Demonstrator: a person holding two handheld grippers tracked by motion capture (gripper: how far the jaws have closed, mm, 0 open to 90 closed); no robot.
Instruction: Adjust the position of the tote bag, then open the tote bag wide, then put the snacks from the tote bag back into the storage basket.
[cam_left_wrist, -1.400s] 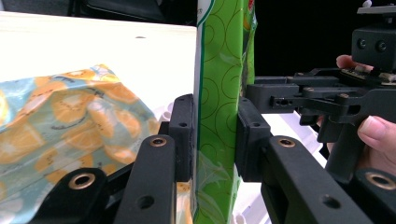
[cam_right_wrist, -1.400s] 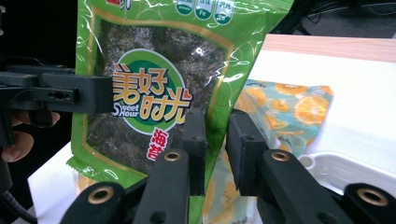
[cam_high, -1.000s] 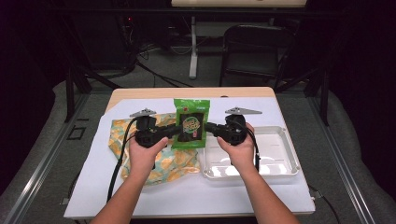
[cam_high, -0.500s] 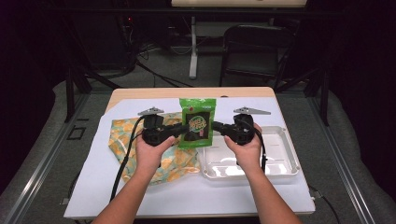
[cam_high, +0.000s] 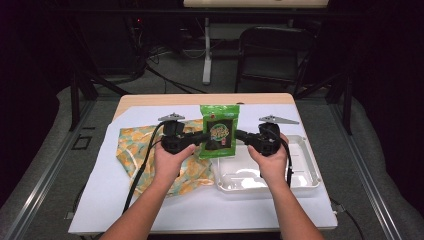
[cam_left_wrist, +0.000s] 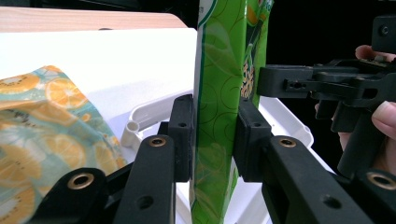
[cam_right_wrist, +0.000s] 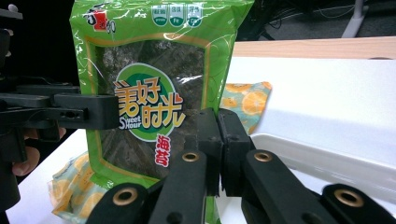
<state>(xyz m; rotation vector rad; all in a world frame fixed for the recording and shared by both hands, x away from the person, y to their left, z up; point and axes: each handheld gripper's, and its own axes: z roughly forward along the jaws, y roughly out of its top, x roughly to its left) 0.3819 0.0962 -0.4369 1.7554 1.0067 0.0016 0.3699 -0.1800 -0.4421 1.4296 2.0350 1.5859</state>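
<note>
A citrus-print cloth (cam_high: 150, 155) lies crumpled on a white sheet (cam_high: 100, 195) covering the wooden worktop (cam_high: 200, 99). Just beside the cloth sits a shallow white plastic tray (cam_high: 305, 170). Beyond the worktop, a dark chair (cam_high: 270, 47) stands among floor cables (cam_high: 165, 80).

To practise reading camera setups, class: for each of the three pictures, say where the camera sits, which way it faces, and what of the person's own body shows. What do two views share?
High view: above the person's side, looking forward and down at the table; both forearms, left gripper, right gripper.
Left gripper view: rides the left gripper, facing the snack packet edge-on; other hand's fingers.
Right gripper view: rides the right gripper, facing the packet's front.
Shared: packet, patterned cloth.
</note>
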